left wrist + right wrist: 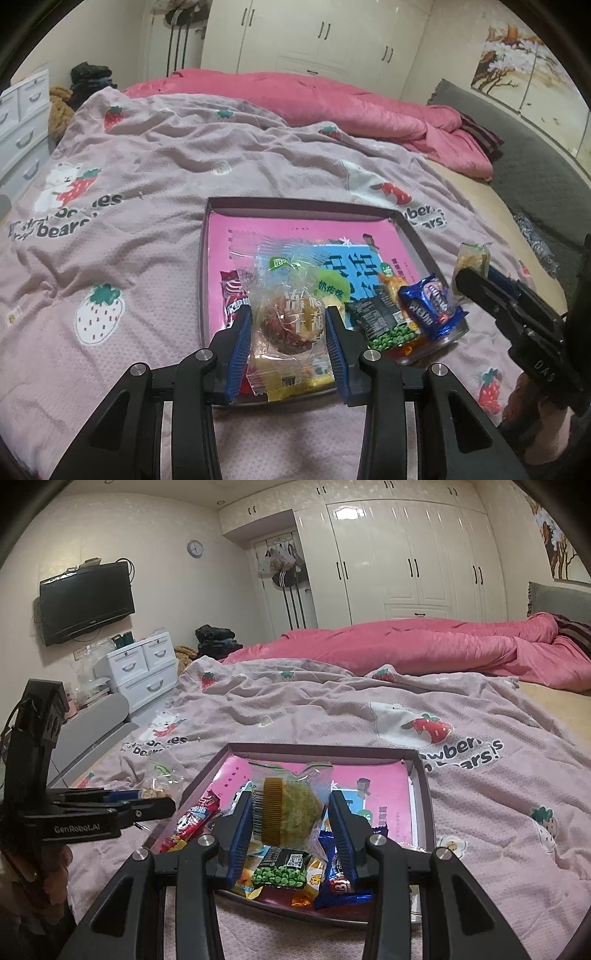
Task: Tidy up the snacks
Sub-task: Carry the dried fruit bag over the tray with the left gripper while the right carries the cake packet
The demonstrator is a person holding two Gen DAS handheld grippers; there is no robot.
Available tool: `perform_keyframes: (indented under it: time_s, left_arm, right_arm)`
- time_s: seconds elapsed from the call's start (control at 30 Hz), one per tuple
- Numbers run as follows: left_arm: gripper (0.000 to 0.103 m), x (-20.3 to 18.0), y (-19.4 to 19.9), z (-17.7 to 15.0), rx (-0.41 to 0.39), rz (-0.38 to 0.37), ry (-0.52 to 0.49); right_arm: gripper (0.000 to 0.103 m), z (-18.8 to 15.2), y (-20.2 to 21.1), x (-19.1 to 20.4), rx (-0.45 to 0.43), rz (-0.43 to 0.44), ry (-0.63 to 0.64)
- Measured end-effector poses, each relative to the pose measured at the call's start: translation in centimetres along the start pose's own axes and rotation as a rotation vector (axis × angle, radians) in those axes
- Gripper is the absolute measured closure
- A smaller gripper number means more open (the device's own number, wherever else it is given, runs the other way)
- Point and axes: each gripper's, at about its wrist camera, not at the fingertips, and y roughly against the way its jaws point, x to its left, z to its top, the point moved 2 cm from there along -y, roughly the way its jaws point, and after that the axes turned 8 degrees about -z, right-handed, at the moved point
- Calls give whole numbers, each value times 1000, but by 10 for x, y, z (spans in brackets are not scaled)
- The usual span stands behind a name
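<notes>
A shallow tray (295, 202) (321, 746) with a pink liner lies on the strawberry-print blanket. At its near end sit a green pea packet (384, 326) (282, 873), a blue packet (430, 306) (338, 882) and a red packet (231, 301) (194, 819). My left gripper (288, 315) (157, 800) is shut on a clear packet of reddish-brown dried snack (286, 321), held above the tray's near left part. Over the tray's near right side, my right gripper (291, 798) (466, 277) is shut on a clear packet with a yellow-green cake (291, 808) (472, 254).
A pink quilt (332, 107) is bunched across the far side of the bed, with white wardrobes (406, 561) behind it. White drawers (144, 672) and a wall TV (86, 600) stand to the left. A grey headboard (535, 158) runs along the right. A person's hand (524, 402) holds the right gripper.
</notes>
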Motion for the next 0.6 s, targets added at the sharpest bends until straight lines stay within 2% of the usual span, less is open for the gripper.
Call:
perform_keyframes:
  time_s: [0.6]
  left_arm:
    - [63, 5, -41, -12, 92, 16, -35]
  right_arm:
    - [62, -21, -25, 15, 77, 39, 53]
